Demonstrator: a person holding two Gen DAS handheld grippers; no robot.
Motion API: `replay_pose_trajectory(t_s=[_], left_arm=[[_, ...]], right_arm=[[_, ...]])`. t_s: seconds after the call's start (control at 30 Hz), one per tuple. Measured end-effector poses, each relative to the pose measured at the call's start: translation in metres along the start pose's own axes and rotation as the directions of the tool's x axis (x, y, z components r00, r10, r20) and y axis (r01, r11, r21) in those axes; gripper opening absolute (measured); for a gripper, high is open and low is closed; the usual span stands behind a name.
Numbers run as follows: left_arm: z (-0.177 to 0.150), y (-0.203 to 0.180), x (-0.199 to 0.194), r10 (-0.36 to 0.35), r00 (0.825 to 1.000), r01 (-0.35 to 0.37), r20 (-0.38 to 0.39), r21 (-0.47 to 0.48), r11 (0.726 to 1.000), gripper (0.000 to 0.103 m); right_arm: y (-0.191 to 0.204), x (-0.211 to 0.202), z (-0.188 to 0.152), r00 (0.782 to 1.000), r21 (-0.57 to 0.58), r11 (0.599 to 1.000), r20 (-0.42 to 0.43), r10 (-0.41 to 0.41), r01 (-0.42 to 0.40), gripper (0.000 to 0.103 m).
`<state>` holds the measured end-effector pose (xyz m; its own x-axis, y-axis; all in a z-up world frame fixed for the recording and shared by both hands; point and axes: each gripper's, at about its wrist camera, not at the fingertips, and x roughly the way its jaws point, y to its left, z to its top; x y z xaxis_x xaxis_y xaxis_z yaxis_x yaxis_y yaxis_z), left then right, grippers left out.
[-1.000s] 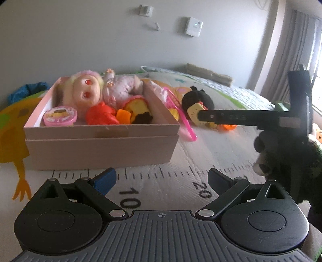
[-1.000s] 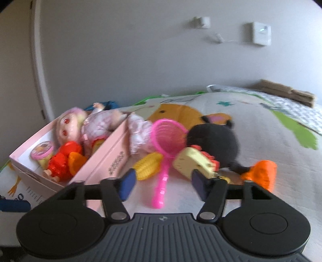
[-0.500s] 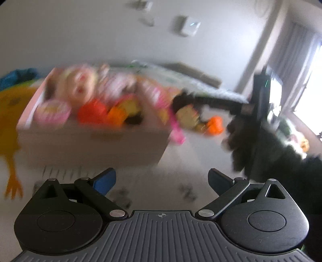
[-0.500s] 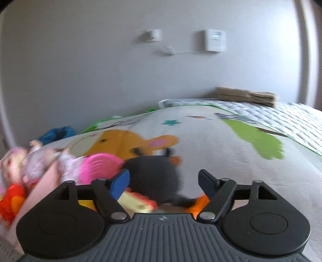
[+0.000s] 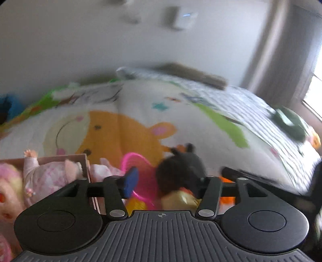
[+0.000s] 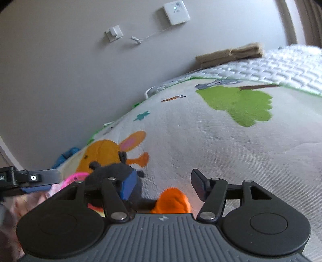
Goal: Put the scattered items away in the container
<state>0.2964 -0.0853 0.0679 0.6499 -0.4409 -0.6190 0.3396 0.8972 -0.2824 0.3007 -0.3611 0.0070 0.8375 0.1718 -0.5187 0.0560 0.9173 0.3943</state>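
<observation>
The black plush toy looks fuzzy and matt beside the glossy pink plastic net. The printed mat is woven, ribbed cloth. The orange toy looks smooth plastic. The doll wears soft cloth.

Each fisheye sits just behind its own claw and looks forward and down along the fingers, over a bed covered by a cartoon mat toward a grey wall. The left view is level but blurred; its claw fills the lower frame, close above a black plush at centre, with a box corner at lower left. The right view is rolled, the wall line slanting up to the right; its claw hangs close over the same plush. Both share the plush, mat and wall thermostat, and the left claw's finger enters the right view at left.
</observation>
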Motion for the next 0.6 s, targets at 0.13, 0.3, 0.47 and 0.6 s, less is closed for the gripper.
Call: replay_pose_trajectory(t_s=[0.13, 0.3, 0.47, 0.6], left_arm=[[0.009, 0.015, 0.024, 0.032, 0.999, -0.033, -0.023, -0.059, 0.998, 0.094], [0.004, 0.016, 0.037, 0.028, 0.997, -0.032, -0.068, -0.053, 0.998, 0.091], [0.004, 0.009, 0.048, 0.021, 0.993, -0.022, -0.119, -0.014, 1.0, 0.076], [0.0, 0.011, 0.042, -0.021, 0.99, 0.017, -0.136, -0.026, 1.0, 0.072]], right_arm=[[0.004, 0.018, 0.007, 0.999, 0.026, 0.998, -0.004, 0.054, -0.054, 0.073], [0.013, 0.038, 0.005, 0.987, 0.04, 0.989, -0.064, 0.148, -0.145, 0.083], [0.02, 0.051, 0.005, 0.964, 0.085, 0.969, -0.114, 0.242, -0.233, 0.077], [0.021, 0.043, -0.005, 0.927, 0.136, 0.939, -0.168, 0.336, -0.316, 0.071]])
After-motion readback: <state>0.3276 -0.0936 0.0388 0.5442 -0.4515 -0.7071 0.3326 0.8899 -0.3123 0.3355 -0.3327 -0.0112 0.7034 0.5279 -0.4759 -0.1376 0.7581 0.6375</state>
